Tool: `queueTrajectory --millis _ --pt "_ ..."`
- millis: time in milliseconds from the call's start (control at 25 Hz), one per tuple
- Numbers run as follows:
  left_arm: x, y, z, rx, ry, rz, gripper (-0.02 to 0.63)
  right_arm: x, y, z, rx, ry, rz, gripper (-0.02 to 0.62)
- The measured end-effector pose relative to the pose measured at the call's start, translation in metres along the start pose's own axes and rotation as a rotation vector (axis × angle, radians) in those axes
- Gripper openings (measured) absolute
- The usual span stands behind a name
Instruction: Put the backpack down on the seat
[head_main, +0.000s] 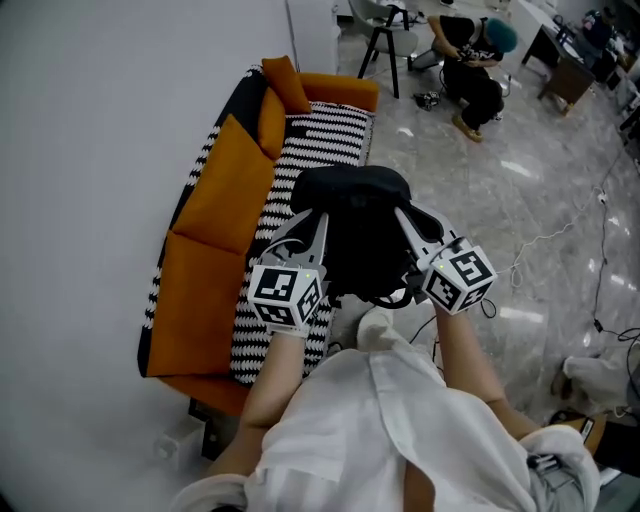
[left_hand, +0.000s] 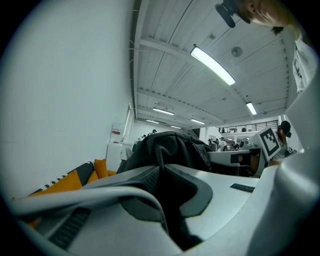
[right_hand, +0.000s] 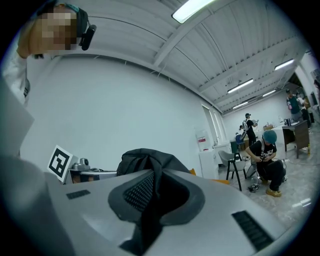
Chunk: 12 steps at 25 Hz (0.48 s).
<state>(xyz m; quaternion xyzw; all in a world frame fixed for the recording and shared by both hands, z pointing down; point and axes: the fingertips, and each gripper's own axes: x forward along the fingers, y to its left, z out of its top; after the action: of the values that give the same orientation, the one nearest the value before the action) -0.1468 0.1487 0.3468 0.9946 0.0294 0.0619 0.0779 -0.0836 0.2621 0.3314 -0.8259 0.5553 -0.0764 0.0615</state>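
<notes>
An orange sofa (head_main: 205, 270) with a black-and-white striped seat (head_main: 320, 145) lines the white wall (head_main: 100, 150). Above its front edge hangs the black fabric backpack (head_main: 360, 235), left gripper (head_main: 315, 232) and right gripper (head_main: 412, 228) each clamped narrow on its fabric. Released here, it may slide floorward.

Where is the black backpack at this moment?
In the head view the black backpack is at the centre, clamped between the left gripper and the right gripper, at the front edge of the orange sofa's striped seat.
</notes>
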Motion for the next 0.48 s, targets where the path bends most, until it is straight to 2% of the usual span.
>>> queueTrajectory --millis 480 --pt "0.121 0.014 0.016 -0.002 0.011 0.05 0.038 0.054 -0.107 0.023 0.012 -0.009 0.058 0.041"
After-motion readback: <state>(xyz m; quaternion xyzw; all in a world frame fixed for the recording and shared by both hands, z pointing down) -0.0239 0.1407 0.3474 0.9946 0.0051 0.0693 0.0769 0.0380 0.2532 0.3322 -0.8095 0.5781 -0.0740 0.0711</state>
